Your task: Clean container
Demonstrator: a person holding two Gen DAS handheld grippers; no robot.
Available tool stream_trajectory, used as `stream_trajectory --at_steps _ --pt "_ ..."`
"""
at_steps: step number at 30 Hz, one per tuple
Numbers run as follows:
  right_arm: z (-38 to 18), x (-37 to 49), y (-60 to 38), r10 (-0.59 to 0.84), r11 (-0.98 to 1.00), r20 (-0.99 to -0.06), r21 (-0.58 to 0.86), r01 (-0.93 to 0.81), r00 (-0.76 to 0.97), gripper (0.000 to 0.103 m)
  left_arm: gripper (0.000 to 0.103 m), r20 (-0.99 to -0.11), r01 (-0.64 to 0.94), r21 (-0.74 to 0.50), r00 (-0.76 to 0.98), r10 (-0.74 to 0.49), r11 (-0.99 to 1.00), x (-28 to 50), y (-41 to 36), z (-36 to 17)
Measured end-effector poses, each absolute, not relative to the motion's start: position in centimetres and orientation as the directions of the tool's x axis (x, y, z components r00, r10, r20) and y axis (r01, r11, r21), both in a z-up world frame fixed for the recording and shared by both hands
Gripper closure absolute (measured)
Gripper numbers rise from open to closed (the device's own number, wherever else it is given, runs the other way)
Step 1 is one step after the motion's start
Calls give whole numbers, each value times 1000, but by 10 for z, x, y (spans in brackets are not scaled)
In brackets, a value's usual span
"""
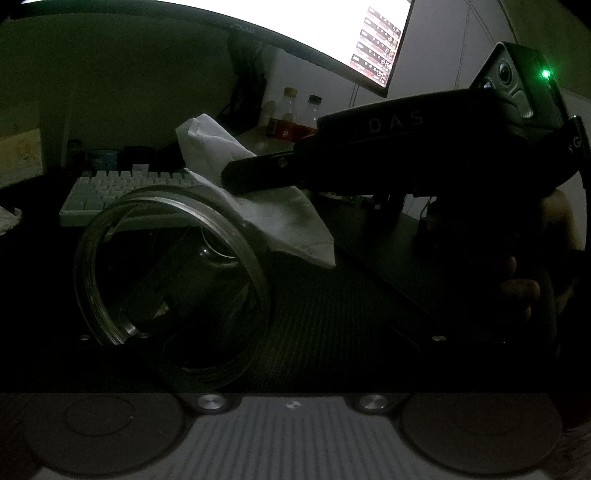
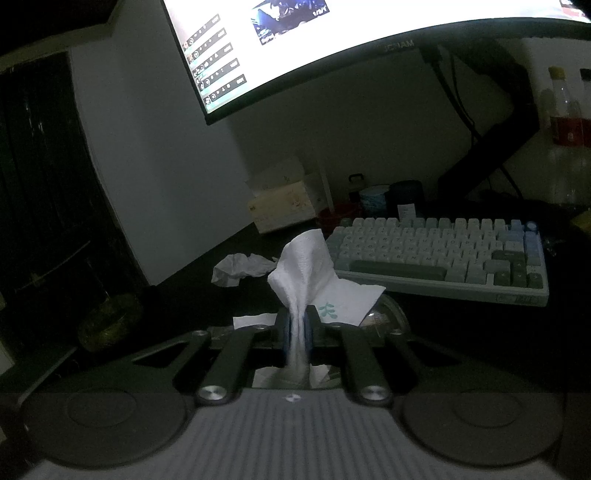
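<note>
— So, how would you expect that glass jar (image 1: 171, 280) to behave? It fills the left wrist view, lying on its side with the threaded mouth turned toward the camera, right in front of the left hand-held gripper (image 1: 147, 334), above the dark surface (image 1: 332, 314).

— Rigid, smooth and breakable, I'd judge. Clear glass tends to be slippery, and it probably has some weight. Hold it around the body, not by the thin threaded rim, and squeeze only as much as needed.

— Is the left one actually gripping it?

— It looks that way, since the jar sits between its dark fingers, but the picture is too dim to see the contact, so I cannot tell for certain.

— And the right hand-held gripper (image 2: 298, 328)?

— Closed on a white paper towel (image 2: 314, 269). The sheet is bunched between the blue pads (image 2: 287, 332) and fans out above them. In the left wrist view the towel sits just at the jar's upper rim, beside the mouth.

— How will the towel handle?

— Soft, light and floppy, and liable to tear if dragged hard over the threads. The pinch at the gathered middle seems right, as it leaves loose paper to press against the glass.

— Anything close by to mind?

— A keyboard (image 2: 443, 254) just behind the jar, a crumpled tissue (image 2: 240, 269) further left, and a monitor (image 2: 332, 29) overhead
</note>
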State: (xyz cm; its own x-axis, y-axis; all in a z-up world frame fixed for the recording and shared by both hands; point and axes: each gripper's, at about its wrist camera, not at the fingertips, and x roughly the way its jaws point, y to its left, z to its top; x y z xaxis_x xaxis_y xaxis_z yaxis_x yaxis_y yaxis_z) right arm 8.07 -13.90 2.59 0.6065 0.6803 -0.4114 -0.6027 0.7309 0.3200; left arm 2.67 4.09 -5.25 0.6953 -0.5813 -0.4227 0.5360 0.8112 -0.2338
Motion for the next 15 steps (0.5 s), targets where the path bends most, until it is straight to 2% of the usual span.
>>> stream_trajectory --at_steps 5,15 --pt "26 79 -137 679 732 -410 320 -601 609 91 0 -424 488 -231 728 -539 842 11 15 -50" --pt "27 76 -132 678 733 -408 322 -599 611 91 0 -425 488 -228 729 -537 843 11 14 -50"
